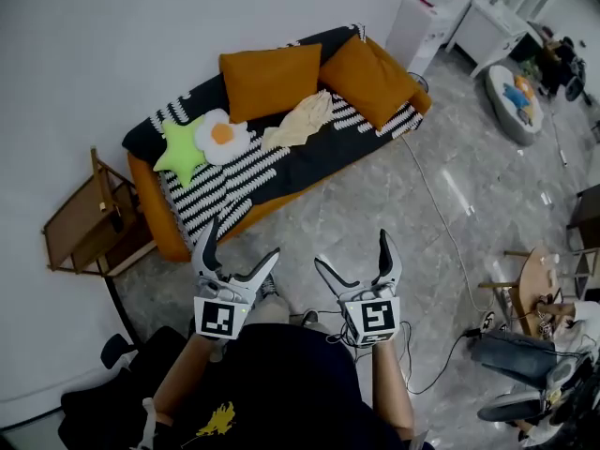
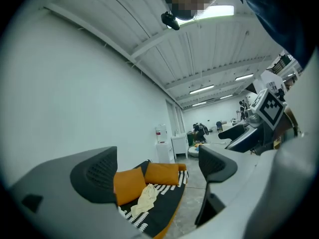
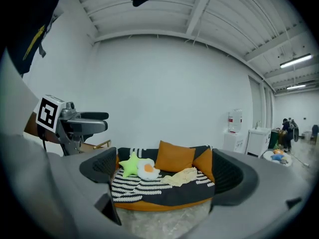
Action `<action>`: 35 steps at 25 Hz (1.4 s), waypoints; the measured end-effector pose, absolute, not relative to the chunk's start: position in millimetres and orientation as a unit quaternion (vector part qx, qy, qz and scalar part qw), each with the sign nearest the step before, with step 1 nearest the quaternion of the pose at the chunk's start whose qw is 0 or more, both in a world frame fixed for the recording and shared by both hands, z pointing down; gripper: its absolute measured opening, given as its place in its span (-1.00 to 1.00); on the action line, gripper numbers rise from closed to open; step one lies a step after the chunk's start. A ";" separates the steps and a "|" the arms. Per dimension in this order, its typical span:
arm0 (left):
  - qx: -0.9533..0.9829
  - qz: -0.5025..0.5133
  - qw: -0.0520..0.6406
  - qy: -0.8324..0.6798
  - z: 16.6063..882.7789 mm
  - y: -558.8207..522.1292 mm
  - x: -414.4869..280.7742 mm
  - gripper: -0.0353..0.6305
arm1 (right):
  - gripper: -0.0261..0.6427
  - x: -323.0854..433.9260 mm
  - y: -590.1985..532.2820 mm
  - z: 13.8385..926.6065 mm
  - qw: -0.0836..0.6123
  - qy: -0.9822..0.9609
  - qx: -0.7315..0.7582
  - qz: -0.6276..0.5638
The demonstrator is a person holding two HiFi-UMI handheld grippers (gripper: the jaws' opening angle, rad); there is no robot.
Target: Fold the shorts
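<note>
The left hand-held gripper (image 1: pixel 244 242) and the right hand-held gripper (image 1: pixel 352 249) are standing wide open, holding nothing, near the person. The cream shorts (image 1: pixel 298 120) are lying crumpled on the far sofa (image 1: pixel 309 162), beside two orange cushions (image 1: pixel 270 81).

I count one sofa (image 1: pixel 309 157) on the far side of the floor. On it I see two orange cushions (image 1: pixel 270 81), the right cushion (image 1: pixel 370 78) beside the left one, then one green star pillow (image 1: pixel 181 148), one fried-egg pillow (image 1: pixel 222 136) and one cream pair of shorts (image 1: pixel 300 120). Near me I have two grippers: the left gripper (image 1: pixel 244 240) and the right gripper (image 1: pixel 352 251). Left of the sofa I count one wooden rack (image 1: pixel 89 223). Far right I count one water dispenser (image 1: pixel 419 17) and one white table (image 1: pixel 487 31); near right, one round wooden table (image 1: pixel 534 279).
</note>
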State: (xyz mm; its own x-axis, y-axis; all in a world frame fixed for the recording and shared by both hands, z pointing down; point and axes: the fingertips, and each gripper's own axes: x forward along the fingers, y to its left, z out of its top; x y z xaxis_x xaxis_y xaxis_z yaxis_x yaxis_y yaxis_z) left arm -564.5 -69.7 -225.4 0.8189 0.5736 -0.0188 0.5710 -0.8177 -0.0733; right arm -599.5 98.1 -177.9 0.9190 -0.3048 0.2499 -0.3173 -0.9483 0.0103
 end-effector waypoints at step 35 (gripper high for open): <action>-0.915 -0.107 0.148 -0.361 -56.0 -33.3 -94.4 0.63 | 0.22 -118.5 167.3 -30.2 0.049 -0.144 0.953 0.261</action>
State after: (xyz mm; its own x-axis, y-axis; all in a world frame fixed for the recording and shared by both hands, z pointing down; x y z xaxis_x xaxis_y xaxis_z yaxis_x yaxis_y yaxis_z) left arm -94.4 -33.3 -56.0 0.7171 0.6282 0.3018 0.6914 -0.6959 -0.1941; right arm -118.5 167.3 -30.2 0.8226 -0.2492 0.5111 -0.3000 -0.9538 0.0179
